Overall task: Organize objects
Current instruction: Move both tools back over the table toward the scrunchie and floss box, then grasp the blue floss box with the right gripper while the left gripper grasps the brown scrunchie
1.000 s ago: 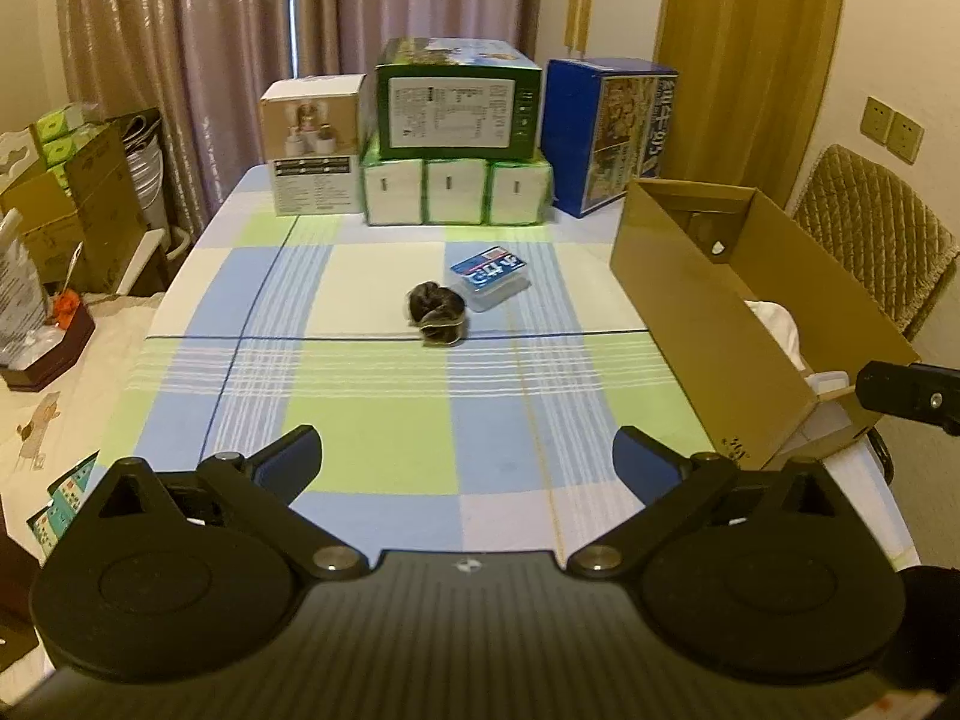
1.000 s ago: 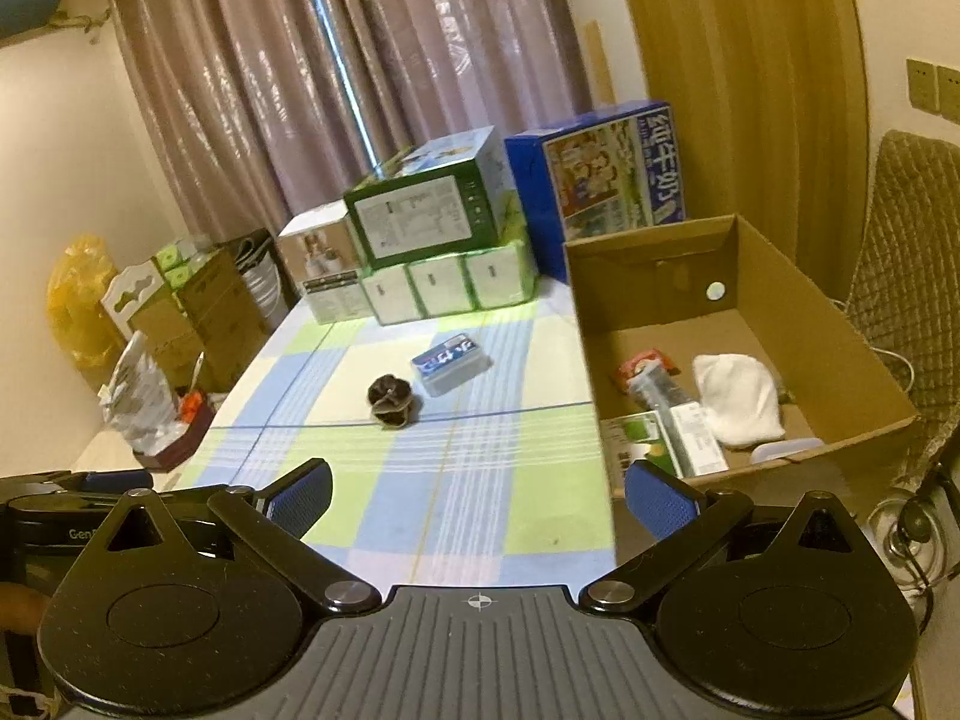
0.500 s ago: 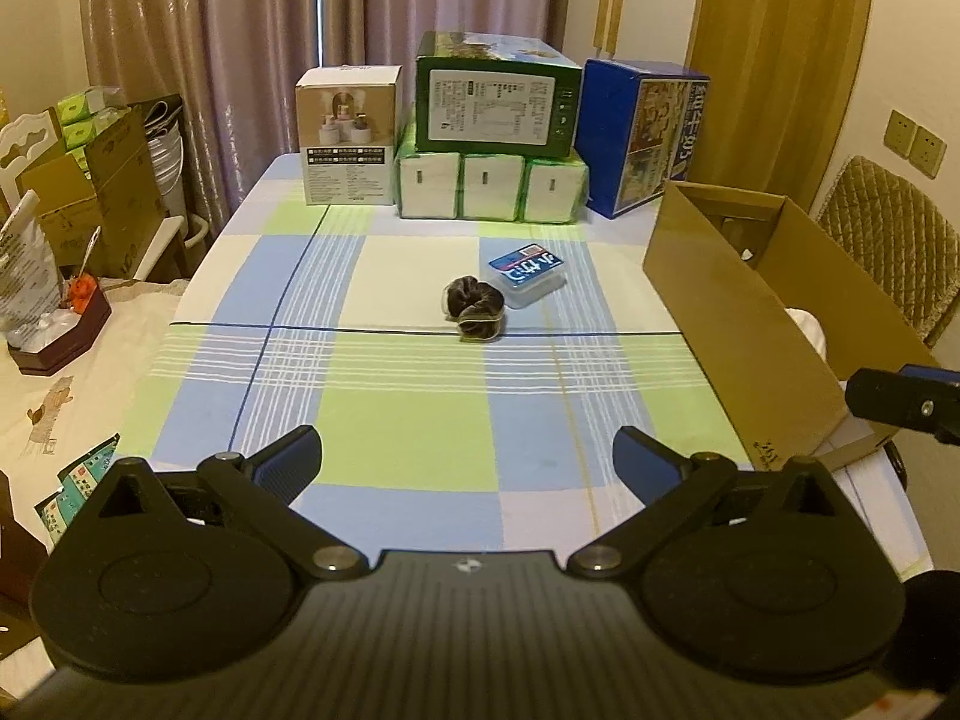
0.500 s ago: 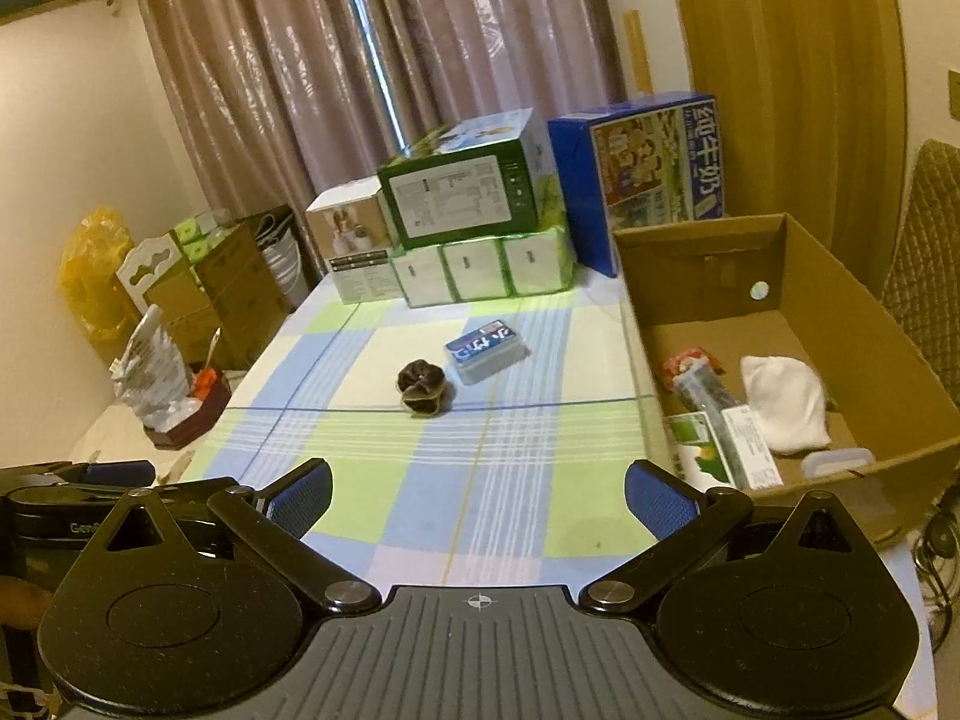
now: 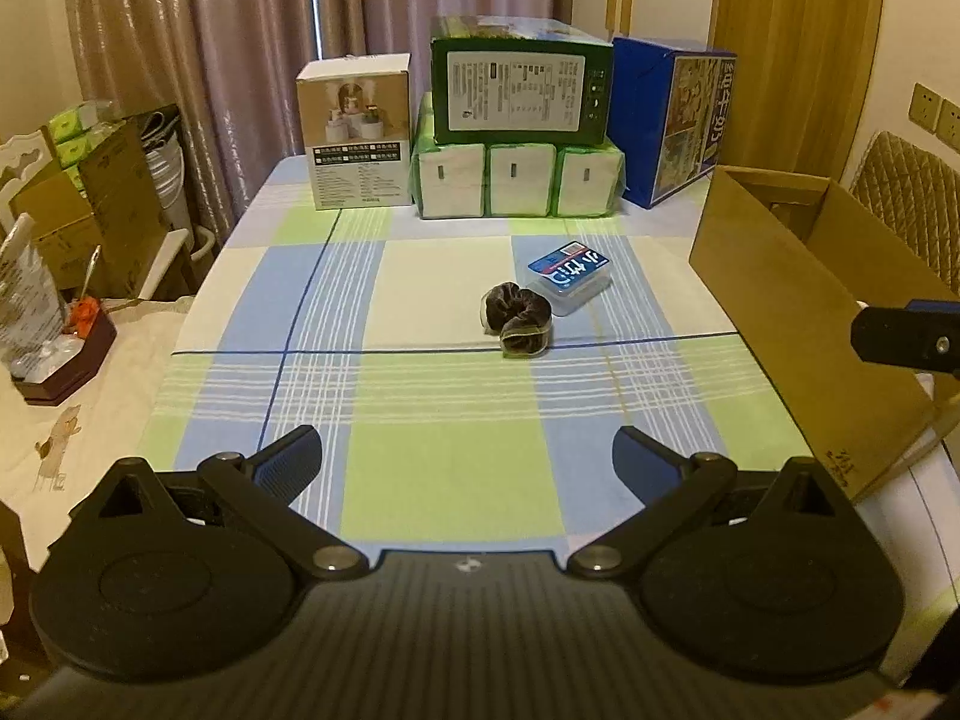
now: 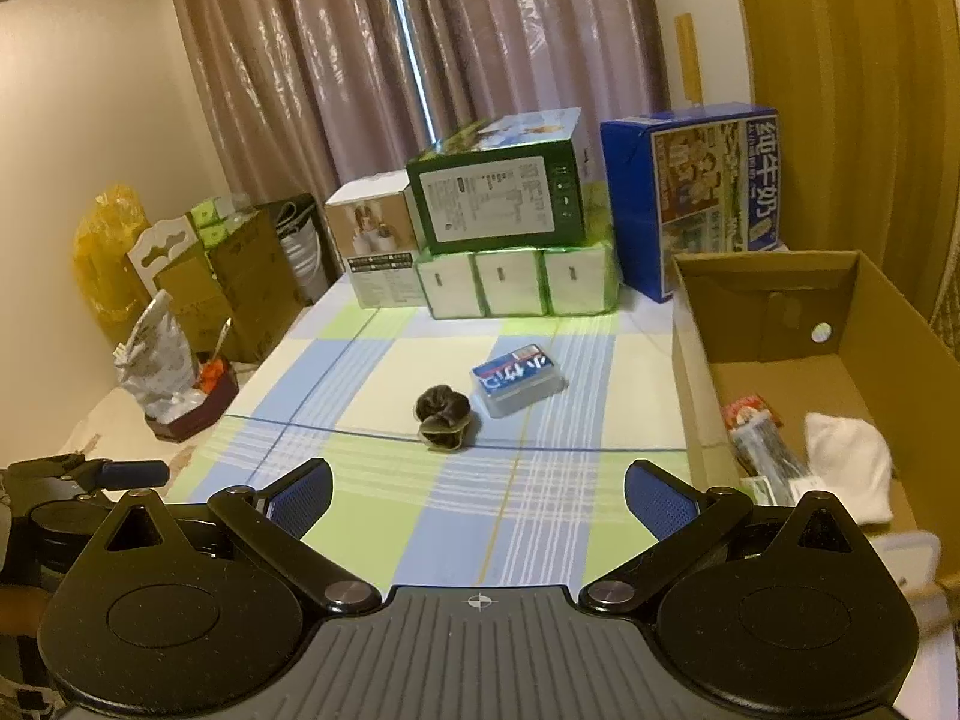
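Note:
A dark velvet scrunchie (image 5: 517, 319) (image 6: 444, 417) lies mid-table on the checked cloth, touching a small clear box with a blue label (image 5: 570, 277) (image 6: 519, 378) just behind it to the right. An open cardboard box (image 5: 798, 306) (image 6: 840, 312) stands at the table's right edge; a white cloth (image 6: 849, 474), a dark packet (image 6: 765, 456) and other small items lie inside. My left gripper (image 5: 468, 462) hovers open over the near part of the table, well short of the scrunchie. My right gripper (image 6: 477, 495) is open too, nothing between its fingers.
Stacked cartons line the table's far edge: a white box (image 5: 360, 132), a green box (image 5: 519, 93) on tissue packs (image 5: 516, 180), a blue milk carton (image 5: 678, 120). Cardboard boxes and bags (image 5: 72, 204) crowd the floor on the left. A padded chair (image 5: 906, 192) stands behind the open box.
Both grippers have drifted left and turned slightly, so the scrunchie and small box sit further right in the left view. Both stayed open; nothing on the table moved.

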Action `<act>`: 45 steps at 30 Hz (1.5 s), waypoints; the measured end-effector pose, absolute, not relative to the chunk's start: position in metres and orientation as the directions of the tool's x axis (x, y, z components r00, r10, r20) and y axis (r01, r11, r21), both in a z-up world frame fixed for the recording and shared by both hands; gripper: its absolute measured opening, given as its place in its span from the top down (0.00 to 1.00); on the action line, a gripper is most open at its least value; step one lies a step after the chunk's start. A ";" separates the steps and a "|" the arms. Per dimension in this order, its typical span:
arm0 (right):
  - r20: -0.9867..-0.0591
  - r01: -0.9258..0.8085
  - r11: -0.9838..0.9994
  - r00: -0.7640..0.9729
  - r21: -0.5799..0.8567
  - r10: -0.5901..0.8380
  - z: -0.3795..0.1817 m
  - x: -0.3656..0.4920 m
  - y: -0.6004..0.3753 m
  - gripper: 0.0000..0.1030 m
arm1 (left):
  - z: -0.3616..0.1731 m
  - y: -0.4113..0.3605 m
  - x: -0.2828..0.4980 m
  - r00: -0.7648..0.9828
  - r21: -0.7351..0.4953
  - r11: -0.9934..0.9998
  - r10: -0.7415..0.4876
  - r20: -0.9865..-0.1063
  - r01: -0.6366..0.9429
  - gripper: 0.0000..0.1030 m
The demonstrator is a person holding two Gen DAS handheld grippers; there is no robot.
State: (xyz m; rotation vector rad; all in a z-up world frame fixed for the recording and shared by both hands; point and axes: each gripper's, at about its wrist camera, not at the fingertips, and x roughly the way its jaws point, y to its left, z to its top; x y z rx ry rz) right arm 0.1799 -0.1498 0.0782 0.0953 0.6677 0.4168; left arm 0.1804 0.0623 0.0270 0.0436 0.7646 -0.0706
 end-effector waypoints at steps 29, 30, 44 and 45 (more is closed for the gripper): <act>-0.664 -0.339 0.916 0.636 0.217 0.392 -0.012 0.336 -0.131 0.02 | -0.058 0.049 0.336 0.664 0.052 0.958 -0.155 -0.731 0.282 0.18; -0.668 -0.334 0.917 0.634 0.217 0.389 -0.015 0.341 -0.132 0.02 | -0.061 0.046 0.341 0.658 0.056 0.952 -0.164 -0.735 0.299 0.23; -0.690 -0.358 0.906 0.599 0.224 0.407 -0.035 0.383 -0.121 0.02 | -0.092 0.038 0.389 0.627 0.010 0.900 -0.295 -0.721 0.435 0.55; -0.690 -0.361 0.905 0.597 0.224 0.409 -0.035 0.384 -0.120 0.02 | -0.092 0.037 0.391 0.621 0.001 0.895 -0.309 -0.721 0.446 0.59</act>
